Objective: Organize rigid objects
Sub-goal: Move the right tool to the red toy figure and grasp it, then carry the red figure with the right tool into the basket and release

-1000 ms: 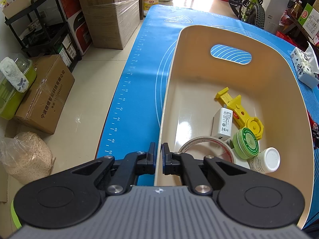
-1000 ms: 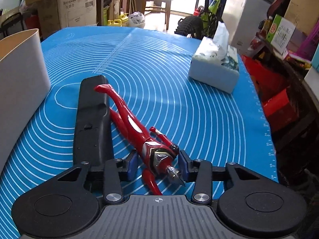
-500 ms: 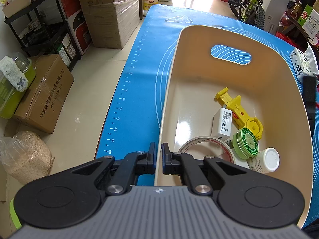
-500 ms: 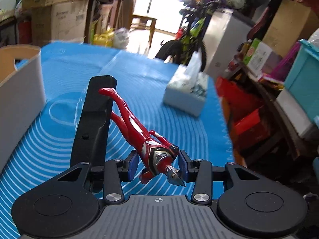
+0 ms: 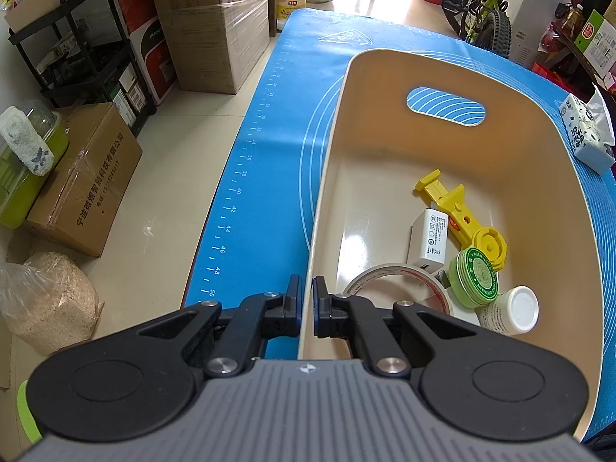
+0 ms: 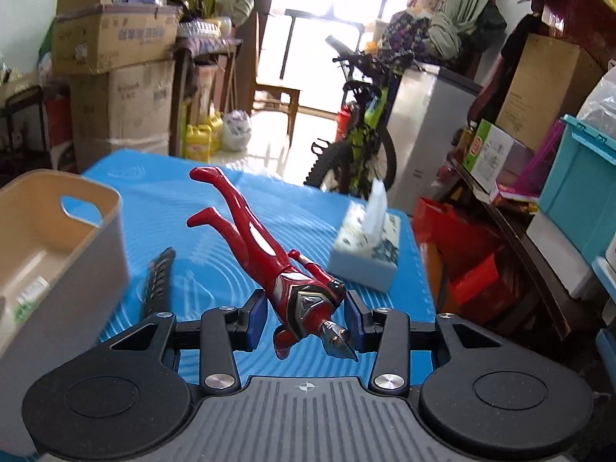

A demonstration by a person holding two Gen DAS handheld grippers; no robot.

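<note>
A cream bin point(image 5: 442, 61) stands on the blue mat point(image 5: 269, 123). Inside it lie a yellow plastic tool point(image 5: 458, 211), a white charger point(image 5: 429, 238), a tape roll point(image 5: 396, 277), a green tin point(image 5: 477, 277) and a white jar point(image 5: 512, 310). My left gripper point(image 5: 305, 300) is shut on the bin's near left wall. My right gripper point(image 6: 306, 319) is shut on the chest of a red toy figure point(image 6: 269, 254), held in the air above the mat, legs pointing away. The bin point(image 6: 96, 231) shows to its left. A black remote point(image 6: 158, 285) lies on the mat below the figure.
A tissue box point(image 6: 365, 254) sits on the mat's right side, also seen as the tissue box point(image 5: 585, 134) beyond the bin. Cardboard boxes point(image 5: 215, 19), a black rack point(image 5: 77, 46) and a bag point(image 5: 42, 300) stand on the floor left of the table. A bicycle point(image 6: 358, 127) and shelves crowd the right.
My right gripper has lifted the red figure off the mat and tilted up, so the room shows behind it. The black remote stays on the mat. The left gripper has not moved.
</note>
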